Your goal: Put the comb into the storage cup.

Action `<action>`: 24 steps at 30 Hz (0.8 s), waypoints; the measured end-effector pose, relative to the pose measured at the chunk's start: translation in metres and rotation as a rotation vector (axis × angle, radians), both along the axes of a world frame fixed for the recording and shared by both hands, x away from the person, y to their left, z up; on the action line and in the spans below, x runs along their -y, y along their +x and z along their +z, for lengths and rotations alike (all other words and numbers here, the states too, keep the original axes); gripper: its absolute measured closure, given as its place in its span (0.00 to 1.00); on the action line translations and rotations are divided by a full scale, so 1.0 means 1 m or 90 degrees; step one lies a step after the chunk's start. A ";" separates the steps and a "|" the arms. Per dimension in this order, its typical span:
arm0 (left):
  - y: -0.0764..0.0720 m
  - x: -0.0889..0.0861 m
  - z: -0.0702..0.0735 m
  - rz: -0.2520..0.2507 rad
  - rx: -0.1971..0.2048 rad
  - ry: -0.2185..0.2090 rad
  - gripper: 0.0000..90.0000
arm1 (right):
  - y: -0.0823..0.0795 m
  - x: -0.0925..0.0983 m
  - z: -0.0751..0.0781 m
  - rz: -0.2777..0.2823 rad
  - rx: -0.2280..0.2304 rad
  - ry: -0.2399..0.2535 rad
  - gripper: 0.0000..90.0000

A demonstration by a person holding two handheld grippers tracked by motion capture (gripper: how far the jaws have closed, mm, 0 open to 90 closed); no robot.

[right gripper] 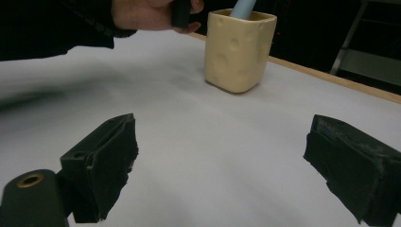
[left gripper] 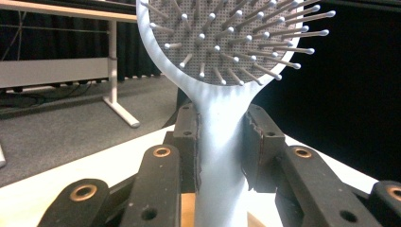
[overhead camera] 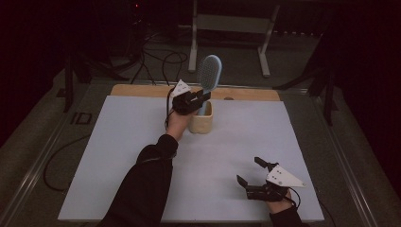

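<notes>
Standing upright near the far edge of the white table (overhead camera: 142, 142), a pale blue plastic hairbrush with a grey bristle pad (overhead camera: 208, 75) is resting with its handle down inside a cream-coloured, dimpled square ceramic cup (overhead camera: 201, 120). The bristle head is rising well above the cup's rim and leaning slightly to the right in the high view. The left gripper (overhead camera: 201, 98) is clamping the brush handle just below the head; in the left gripper view both black pads are pressing against the sides of the pale blue neck (left gripper: 220, 142), with the bristles (left gripper: 227, 42) facing the camera. The person's left hand (overhead camera: 177, 120) is sitting just beside the cup on its left, and the dark sleeve (overhead camera: 146, 184) is stretching back across the table toward the near edge.

Close to the near right corner of the table, the right gripper (overhead camera: 250, 171) is lying low over the white surface, well apart from the cup. Its jaws are standing wide open with nothing between them, and the right gripper view is looking past them at the cup (right gripper: 239, 49) and the left hand (right gripper: 151, 14) beyond. A strip of bare wood (overhead camera: 142, 90) is showing along the far edge.
</notes>
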State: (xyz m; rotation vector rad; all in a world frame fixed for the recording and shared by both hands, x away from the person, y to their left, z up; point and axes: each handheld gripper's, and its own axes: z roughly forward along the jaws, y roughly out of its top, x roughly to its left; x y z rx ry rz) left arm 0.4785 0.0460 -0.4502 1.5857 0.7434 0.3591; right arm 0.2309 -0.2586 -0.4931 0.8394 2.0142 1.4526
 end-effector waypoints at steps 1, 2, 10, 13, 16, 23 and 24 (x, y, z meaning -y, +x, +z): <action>-0.001 -0.001 -0.002 0.000 -0.001 -0.002 0.77 | 0.000 0.000 0.000 0.000 0.000 0.000 0.11; -0.001 -0.001 -0.002 0.000 -0.001 -0.002 0.77 | 0.000 0.000 0.000 0.000 0.000 0.000 0.11; -0.009 -0.002 -0.014 0.004 0.024 0.001 0.77 | 0.000 0.000 0.000 0.001 0.000 -0.001 0.11; -0.012 -0.002 -0.015 0.003 0.036 0.010 0.77 | 0.000 0.000 -0.001 0.001 0.001 0.000 0.11; -0.015 -0.002 -0.016 0.008 0.048 0.046 0.76 | 0.000 0.000 -0.001 0.002 -0.001 -0.001 0.11; -0.016 0.003 -0.019 0.004 0.014 0.081 0.29 | 0.001 -0.001 -0.001 0.002 -0.001 -0.002 0.11; -0.016 0.004 -0.019 0.003 0.024 0.095 0.17 | 0.001 -0.001 -0.001 0.002 -0.002 -0.002 0.11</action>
